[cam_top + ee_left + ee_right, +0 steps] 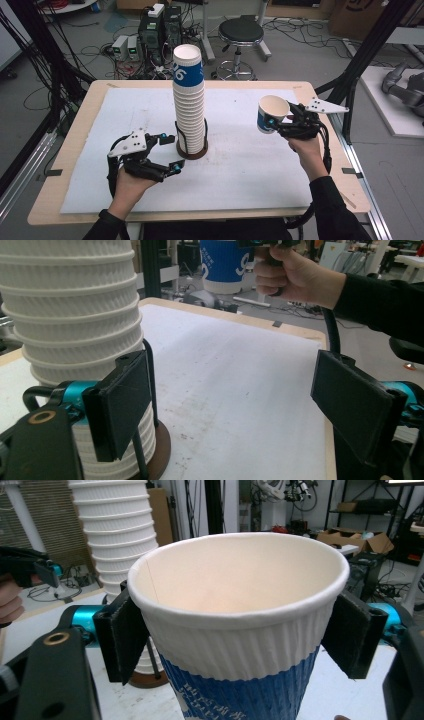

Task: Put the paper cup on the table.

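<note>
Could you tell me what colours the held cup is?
The cup is white-ribbed above, blue below; clearest in right gripper view.

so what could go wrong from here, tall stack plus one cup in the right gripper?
1. The cup stack is tall on a small brown base; the open left gripper sits right beside it, so a nudge could tip it.
2. The right gripper pinches the single cup by its thin wall below the rim; it could deform or slip.
3. That cup is held tilted, so adding it on top may knock the stack.

tongs (235,410) apart, cup stack (75,315) beside
</note>
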Motion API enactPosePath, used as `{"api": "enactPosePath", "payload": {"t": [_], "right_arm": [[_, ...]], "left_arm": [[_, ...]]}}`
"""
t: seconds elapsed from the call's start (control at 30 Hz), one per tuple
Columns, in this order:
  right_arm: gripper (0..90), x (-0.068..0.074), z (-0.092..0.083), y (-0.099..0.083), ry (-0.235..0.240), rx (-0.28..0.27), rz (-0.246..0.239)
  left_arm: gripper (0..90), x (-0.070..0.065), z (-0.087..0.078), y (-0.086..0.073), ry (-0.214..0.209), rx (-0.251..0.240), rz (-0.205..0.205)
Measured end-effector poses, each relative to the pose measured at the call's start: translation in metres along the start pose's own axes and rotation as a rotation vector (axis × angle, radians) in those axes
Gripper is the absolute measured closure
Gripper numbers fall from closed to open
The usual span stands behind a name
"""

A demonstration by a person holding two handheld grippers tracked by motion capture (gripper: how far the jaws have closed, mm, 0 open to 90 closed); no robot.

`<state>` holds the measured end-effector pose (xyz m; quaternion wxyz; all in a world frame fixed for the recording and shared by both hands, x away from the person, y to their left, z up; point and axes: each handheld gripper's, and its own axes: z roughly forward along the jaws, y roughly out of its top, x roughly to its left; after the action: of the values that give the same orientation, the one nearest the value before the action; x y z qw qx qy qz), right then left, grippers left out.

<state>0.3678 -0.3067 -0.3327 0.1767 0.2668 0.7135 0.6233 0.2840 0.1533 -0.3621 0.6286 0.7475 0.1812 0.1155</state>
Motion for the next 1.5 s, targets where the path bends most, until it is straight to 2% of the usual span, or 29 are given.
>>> {"api": "enactPosePath", "payload": {"t": [0.27,0.83,1.07,1.5], "right_arm": [[21.6,-0.010,0.005,-0.004,-0.040,0.010,0.015],[21.6,-0.031,0.015,-0.017,-0.170,0.031,0.065],[21.6,-0.035,0.020,-0.024,-0.189,0.045,0.094],[21.8,-0.038,0.025,-0.038,-0.235,0.067,0.103]], "left_arm": [[16.3,-0.001,0.000,0.000,0.009,0.004,-0.001],[16.3,-0.002,0.001,-0.001,0.007,0.009,0.007],[16.3,-0.003,0.001,-0.001,0.010,0.011,0.010],[16.4,-0.004,0.002,-0.002,0.004,0.014,0.009]]}}
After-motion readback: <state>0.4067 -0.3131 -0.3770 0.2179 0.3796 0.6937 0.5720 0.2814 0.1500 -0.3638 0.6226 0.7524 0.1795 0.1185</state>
